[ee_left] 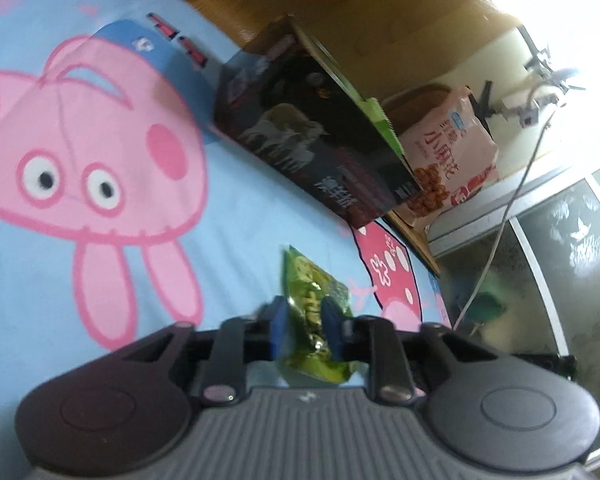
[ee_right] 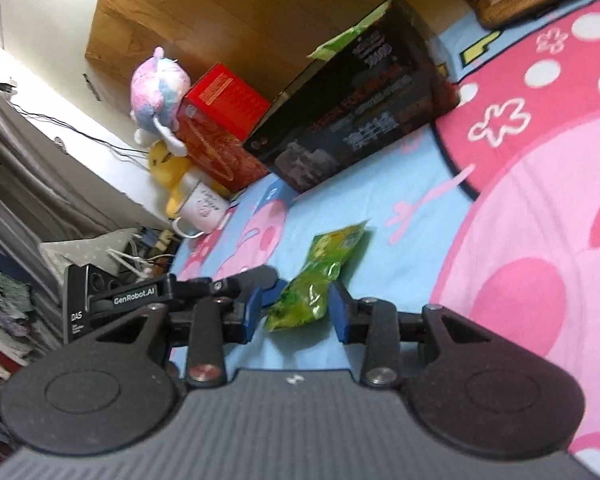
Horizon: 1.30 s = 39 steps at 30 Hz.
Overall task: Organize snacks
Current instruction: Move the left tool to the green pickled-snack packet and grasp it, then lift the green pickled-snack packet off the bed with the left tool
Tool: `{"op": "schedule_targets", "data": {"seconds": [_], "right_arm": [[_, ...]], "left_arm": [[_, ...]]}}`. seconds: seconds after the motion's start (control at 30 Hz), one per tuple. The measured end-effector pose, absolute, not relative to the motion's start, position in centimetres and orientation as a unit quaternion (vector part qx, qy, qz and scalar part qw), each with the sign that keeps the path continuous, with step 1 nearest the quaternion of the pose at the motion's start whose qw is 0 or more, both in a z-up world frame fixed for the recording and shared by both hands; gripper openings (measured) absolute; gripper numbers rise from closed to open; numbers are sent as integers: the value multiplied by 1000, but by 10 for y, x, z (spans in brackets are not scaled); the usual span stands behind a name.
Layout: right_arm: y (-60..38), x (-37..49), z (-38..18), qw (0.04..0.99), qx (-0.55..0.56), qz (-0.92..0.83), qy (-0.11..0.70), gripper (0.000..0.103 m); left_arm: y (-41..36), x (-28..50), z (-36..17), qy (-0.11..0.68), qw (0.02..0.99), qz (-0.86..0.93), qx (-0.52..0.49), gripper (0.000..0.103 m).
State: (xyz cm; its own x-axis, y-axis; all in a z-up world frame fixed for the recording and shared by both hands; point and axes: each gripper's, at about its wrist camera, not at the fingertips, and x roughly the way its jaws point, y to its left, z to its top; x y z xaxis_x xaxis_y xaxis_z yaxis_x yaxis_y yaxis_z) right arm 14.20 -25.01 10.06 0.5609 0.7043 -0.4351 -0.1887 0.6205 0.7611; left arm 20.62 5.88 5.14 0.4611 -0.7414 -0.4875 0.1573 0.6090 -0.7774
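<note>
Lying on the blue cartoon sheet point(ee_left: 228, 216), the green packet point(ee_left: 314, 312) is pinched between the left gripper point(ee_left: 305, 322) pads. Beyond it stands a dark box point(ee_left: 312, 136), then a pink snack bag point(ee_left: 448, 152). Across in the right view, the right gripper point(ee_right: 296, 312) stands open around what seems the same packet point(ee_right: 316, 280), pads apart from it; a red box point(ee_right: 220, 120) sits beside the dark box point(ee_right: 360, 112).
</note>
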Motion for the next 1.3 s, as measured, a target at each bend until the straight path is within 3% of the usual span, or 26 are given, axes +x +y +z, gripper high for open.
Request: {"op": "schedule_targets", "data": {"seconds": [0.2, 0.6, 0.7, 0.83, 1.03, 1.2, 1.3], "right_arm": [[-240, 144, 101, 832, 286, 264, 394, 40], [-261, 152, 77, 760, 450, 294, 365, 40], [-265, 152, 75, 723, 495, 331, 350, 35], [-241, 155, 81, 758, 416, 311, 395, 33], [-224, 149, 88, 795, 348, 295, 399, 23], [-228, 148, 89, 792, 361, 291, 397, 21], [-239, 147, 82, 782, 394, 294, 384, 18]], "left_arm": [[55, 202, 52, 419, 800, -295, -312, 13], [66, 201, 47, 396, 798, -311, -331, 15], [65, 201, 47, 395, 801, -312, -325, 11], [63, 199, 48, 394, 805, -309, -318, 10], [64, 200, 47, 391, 804, -312, -320, 10], [68, 200, 48, 387, 795, -327, -334, 19], [70, 196, 54, 376, 795, -335, -338, 40]]}}
